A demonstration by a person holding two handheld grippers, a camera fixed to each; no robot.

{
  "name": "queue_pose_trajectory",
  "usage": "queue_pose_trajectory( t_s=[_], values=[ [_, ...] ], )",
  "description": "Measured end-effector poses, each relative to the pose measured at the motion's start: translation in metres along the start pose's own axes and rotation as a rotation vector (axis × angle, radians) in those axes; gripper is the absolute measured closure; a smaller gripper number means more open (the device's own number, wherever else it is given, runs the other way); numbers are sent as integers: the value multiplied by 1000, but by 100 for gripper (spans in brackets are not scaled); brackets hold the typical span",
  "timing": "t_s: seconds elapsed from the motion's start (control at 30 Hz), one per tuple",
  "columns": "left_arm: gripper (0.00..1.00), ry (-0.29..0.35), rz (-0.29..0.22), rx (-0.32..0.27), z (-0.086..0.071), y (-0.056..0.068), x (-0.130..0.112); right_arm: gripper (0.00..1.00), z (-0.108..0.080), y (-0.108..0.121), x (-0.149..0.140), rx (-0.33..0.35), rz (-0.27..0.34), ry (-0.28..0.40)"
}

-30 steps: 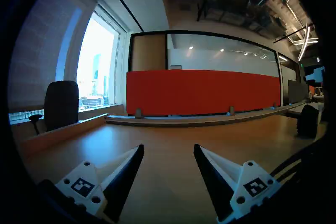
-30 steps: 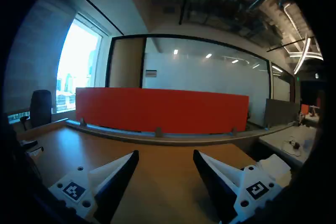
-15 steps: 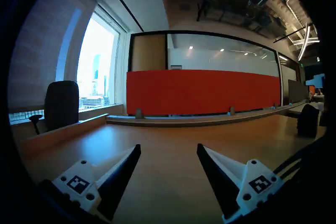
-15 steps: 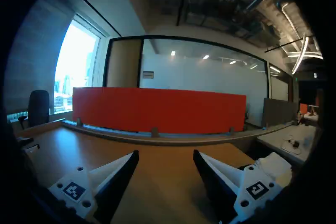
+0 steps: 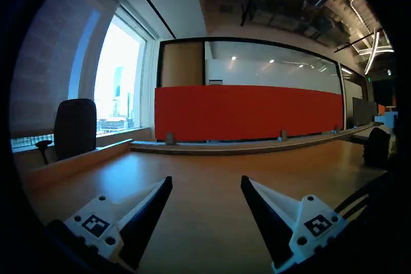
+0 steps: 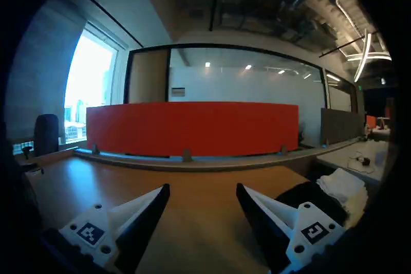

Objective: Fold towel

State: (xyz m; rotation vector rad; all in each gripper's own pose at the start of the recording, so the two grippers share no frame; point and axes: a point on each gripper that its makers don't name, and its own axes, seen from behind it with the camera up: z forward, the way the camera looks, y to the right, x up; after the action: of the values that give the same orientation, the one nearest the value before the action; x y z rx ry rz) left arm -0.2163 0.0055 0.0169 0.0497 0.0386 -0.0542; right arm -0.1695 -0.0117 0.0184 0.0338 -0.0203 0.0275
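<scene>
Right claw (image 6: 203,186), released and empty, has swung toward the table's (image 6: 200,238) right edge, where white towels (image 6: 345,184) now show; left claw (image 5: 206,178) likewise released. Nothing grasped yet.

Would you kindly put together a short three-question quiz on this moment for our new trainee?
1. True or false: the right gripper is shut on a towel.
2. Which colour is the divider panel at the far edge of the desk: A blue, B red, C green?
3. Fill in: the white folded cloths lie beside a ___ cloth.
Key: 1 false, its jaws stand open; 2 B; 3 black, the black cloth.
</scene>
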Motion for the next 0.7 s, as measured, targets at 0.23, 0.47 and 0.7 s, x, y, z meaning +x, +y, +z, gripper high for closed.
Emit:
queue_pose_trajectory(
  t_s=[0.23, 0.47, 0.7],
  values=[
    [0, 0, 0, 0, 0, 0, -1, 0, 1, 3, -26, 2, 8, 0],
    [1, 0, 0, 0, 0, 1, -1, 0, 1, -2, -43, 19, -24, -2],
    [0, 0, 0, 0, 0, 1, 0, 0, 4, -5, -49, 14, -30, 5]
  ],
)
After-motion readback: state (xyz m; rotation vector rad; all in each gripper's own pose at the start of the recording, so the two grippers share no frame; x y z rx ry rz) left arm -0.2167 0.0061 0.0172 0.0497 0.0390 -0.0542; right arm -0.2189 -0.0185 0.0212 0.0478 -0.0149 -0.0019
